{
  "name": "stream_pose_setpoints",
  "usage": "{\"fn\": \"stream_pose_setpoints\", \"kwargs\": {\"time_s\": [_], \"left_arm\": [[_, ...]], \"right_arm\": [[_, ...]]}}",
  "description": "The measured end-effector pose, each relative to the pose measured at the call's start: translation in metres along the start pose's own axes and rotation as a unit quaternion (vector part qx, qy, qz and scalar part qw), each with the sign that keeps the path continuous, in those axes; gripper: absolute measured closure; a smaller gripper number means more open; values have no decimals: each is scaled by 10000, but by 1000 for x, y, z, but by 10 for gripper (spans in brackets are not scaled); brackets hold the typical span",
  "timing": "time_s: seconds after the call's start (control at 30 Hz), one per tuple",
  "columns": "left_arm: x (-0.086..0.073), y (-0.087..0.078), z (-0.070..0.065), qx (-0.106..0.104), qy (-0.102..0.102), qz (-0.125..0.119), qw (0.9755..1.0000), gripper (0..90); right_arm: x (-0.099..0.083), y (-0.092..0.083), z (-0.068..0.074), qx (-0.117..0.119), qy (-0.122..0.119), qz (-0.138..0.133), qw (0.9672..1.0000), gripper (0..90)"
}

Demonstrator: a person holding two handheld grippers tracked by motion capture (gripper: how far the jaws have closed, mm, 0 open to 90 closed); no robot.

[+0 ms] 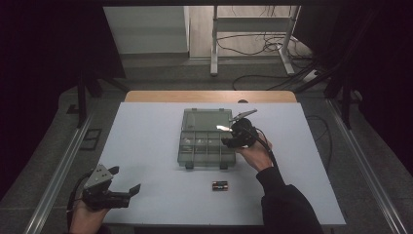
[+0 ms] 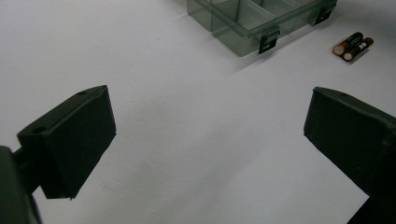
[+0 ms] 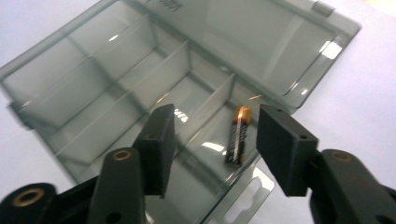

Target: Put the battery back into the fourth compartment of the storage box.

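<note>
My right gripper (image 3: 212,140) stands released above the clear organizer box (image 3: 280,60), and a battery (image 3: 238,137) lies loose in the compartment between its jaws. My left gripper (image 2: 205,140) is wide open over bare table, with two batteries (image 2: 352,45) far ahead of it.

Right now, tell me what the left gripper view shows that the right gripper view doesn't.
Left gripper view: two batteries lying side by side on the white table, beyond the left gripper with its fingers wide apart. Right gripper view: one battery in an end compartment, between the right gripper's parted fingers, untouched. Both show the clear compartment box, lid open.
</note>
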State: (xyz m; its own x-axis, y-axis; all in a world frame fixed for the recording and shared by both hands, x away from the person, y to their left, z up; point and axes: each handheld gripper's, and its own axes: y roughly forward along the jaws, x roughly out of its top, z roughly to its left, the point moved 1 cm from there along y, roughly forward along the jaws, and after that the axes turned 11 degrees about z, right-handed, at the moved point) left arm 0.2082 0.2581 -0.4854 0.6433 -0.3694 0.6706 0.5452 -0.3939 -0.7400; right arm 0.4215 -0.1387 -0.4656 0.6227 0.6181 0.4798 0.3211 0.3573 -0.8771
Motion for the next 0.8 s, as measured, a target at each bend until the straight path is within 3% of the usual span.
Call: {"fn": "stream_pose_setpoints", "kwargs": {"time_s": [0.17, 0.27, 0.43, 0.8], "left_arm": [[0, 0, 0, 8, 1, 5, 10000, 27], [0, 0, -1, 4, 6, 1, 10000, 27], [0, 0, 0, -7, -3, -7, 10000, 27], [0, -1, 0, 9, -22, -20, 10000, 26]], "right_arm": [[-7, -10, 5, 161, -52, -129, 9998, 331], [-9, -14, 9, 46, -262, -167, 9995, 256], [-12, -20, 15, 18, -341, -377, 9987, 158], [-23, -28, 22, 133, -402, -370, 9984, 3]]}}
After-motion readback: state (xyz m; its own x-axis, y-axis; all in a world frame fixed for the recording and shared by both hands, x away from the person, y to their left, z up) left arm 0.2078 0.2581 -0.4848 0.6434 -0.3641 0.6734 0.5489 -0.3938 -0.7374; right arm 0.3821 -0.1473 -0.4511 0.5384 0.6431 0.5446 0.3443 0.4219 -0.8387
